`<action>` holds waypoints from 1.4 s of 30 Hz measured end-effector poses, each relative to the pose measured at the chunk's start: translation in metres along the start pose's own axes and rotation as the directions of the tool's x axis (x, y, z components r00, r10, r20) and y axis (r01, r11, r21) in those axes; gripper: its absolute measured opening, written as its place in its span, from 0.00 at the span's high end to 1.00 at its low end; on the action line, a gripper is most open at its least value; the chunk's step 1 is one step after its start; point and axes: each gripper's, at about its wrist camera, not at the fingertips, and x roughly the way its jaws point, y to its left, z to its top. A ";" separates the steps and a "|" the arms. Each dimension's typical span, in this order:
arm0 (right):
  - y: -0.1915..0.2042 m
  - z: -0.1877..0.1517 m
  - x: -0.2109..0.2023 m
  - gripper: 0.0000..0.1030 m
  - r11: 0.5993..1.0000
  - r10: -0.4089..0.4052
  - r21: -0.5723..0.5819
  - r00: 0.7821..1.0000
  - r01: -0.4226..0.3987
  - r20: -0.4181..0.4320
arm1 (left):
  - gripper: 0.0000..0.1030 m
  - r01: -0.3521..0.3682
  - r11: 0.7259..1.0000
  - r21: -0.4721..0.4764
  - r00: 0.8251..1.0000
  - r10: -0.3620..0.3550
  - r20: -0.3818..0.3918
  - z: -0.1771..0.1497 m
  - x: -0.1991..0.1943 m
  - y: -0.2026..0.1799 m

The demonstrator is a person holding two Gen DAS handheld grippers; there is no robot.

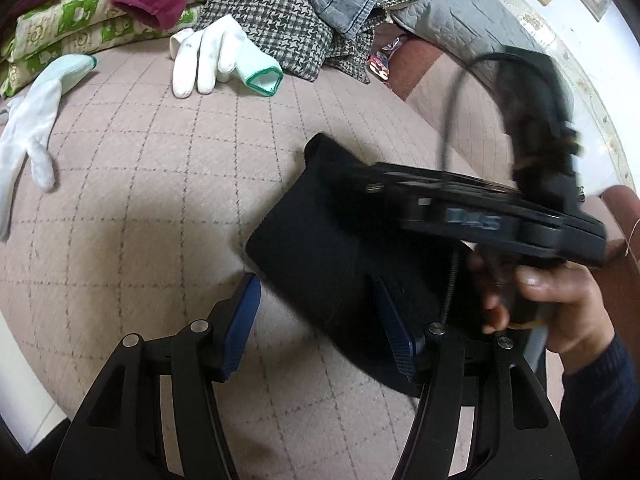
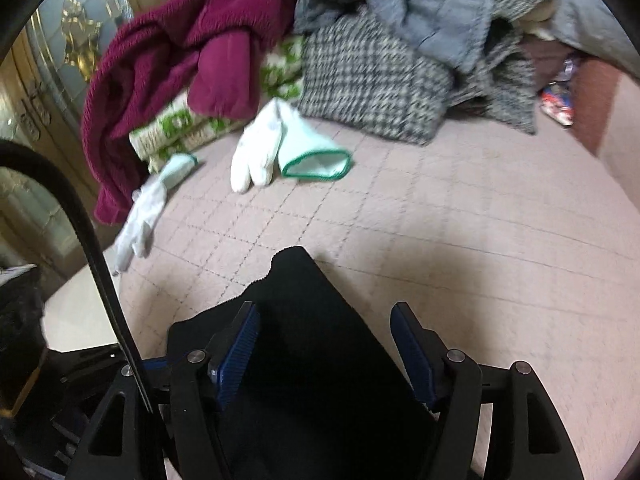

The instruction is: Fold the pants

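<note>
The black pants [image 1: 320, 248] lie folded into a compact bundle on the pinkish quilted cover [image 1: 160, 184]. My left gripper [image 1: 320, 322] hangs just above their near end, open. Its left pad [image 1: 242, 320] is over bare cover and its right pad [image 1: 394, 334] is over the black cloth. A bare hand [image 1: 560, 304] holds the blurred black housing of the right tool [image 1: 500, 220] above the bundle's right side. In the right wrist view the pants [image 2: 316, 320] run between my right gripper's [image 2: 326, 346] blue pads. It is open, and a gap shows at its right pad [image 2: 412, 354].
Two white gloves with green cuffs [image 1: 212, 60] [image 1: 28, 128] lie farther back on the cover. Behind them are a maroon fleece [image 2: 180, 52], a houndstooth garment [image 2: 372, 80], grey denim [image 2: 440, 24] and green-patterned cushions [image 1: 72, 28]. A black cable [image 2: 100, 264] crosses the right wrist view's left side.
</note>
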 end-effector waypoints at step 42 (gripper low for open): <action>-0.037 -0.296 -0.279 0.51 0.727 -0.355 0.687 0.859 0.005 0.370 | 0.60 0.522 0.630 0.575 0.849 -0.448 -0.280 -0.071 -0.023 -0.215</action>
